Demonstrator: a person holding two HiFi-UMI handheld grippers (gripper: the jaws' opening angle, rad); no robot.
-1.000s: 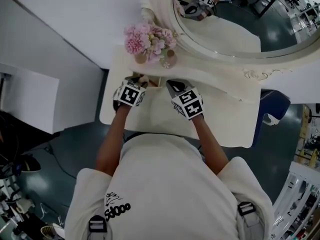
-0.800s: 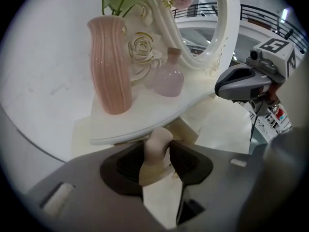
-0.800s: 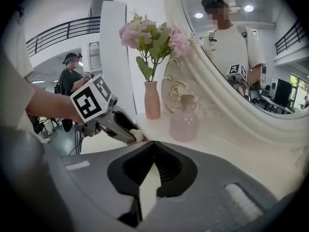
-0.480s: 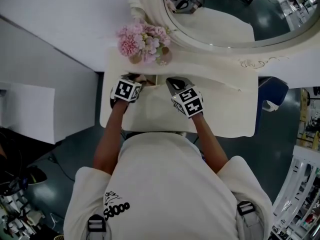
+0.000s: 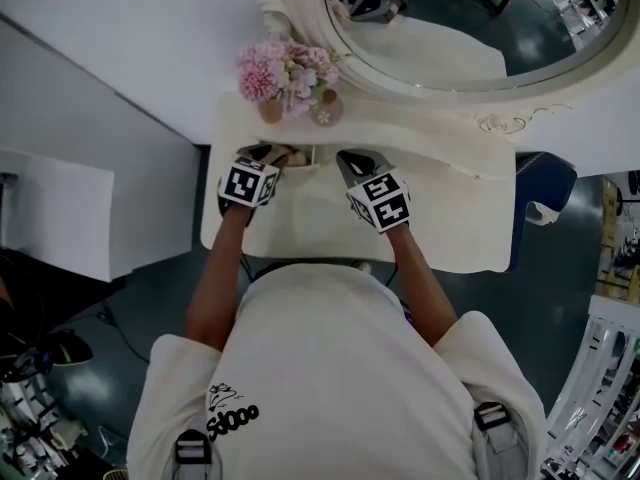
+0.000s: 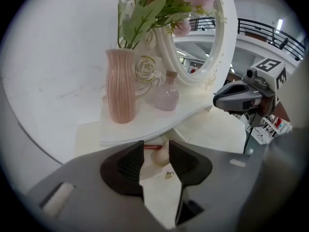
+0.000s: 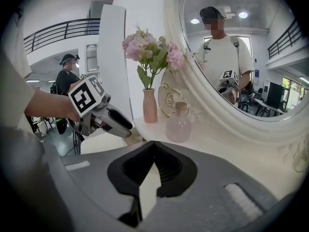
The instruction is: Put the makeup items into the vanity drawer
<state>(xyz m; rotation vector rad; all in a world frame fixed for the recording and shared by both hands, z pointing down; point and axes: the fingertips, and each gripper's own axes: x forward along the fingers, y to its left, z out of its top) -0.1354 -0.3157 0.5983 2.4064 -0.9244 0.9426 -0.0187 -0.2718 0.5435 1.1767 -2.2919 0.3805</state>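
Two jaws of the left gripper [image 6: 154,152] are closing toward a small cream makeup item [image 6: 163,154]. The pads are not pressing it yet. A red stick [image 6: 152,147] is lying just behind it, in what looks like the open drawer [image 6: 159,187] under the vanity shelf [image 6: 140,129]. The right gripper [image 7: 153,146] is sitting pinched together and empty, just beside. Both grippers are hovering almost where they were a second ago, so the placing is probably finishing here. Only the left gripper view is showing those items. The head view is hiding them beneath the left gripper while taking in the whole vanity top [image 5: 450,218].
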